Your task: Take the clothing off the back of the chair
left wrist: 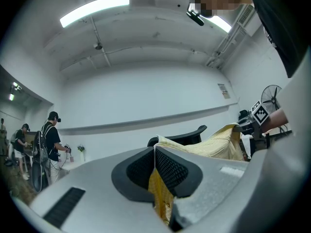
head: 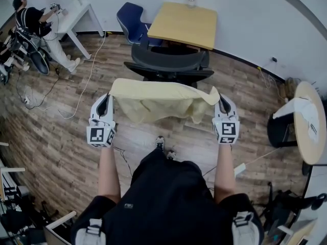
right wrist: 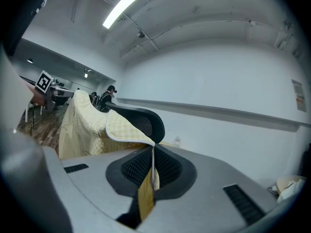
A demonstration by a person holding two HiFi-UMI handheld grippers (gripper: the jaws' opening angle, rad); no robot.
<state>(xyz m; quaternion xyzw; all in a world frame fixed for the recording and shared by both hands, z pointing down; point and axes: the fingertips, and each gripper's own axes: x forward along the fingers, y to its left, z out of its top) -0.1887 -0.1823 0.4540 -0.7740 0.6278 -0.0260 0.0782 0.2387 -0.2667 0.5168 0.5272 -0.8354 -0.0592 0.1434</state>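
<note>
A pale yellow checked garment (head: 161, 100) hangs stretched between my two grippers, in front of a black office chair (head: 168, 65) and clear of its back. My left gripper (head: 108, 99) is shut on the garment's left corner; the cloth (left wrist: 160, 195) shows pinched between its black pads. My right gripper (head: 218, 102) is shut on the right corner, with a fold of the garment (right wrist: 146, 191) clamped between its pads. The chair back (left wrist: 187, 137) rises behind the cloth in the left gripper view, and the chair back (right wrist: 138, 119) does so too in the right gripper view.
A wooden table (head: 185, 23) and a blue chair (head: 131, 20) stand beyond the office chair. A white desk (head: 76, 15) with a person (head: 36, 24) is at far left. A round table (head: 312, 121) is at right. Cables (head: 84, 86) run over the wooden floor.
</note>
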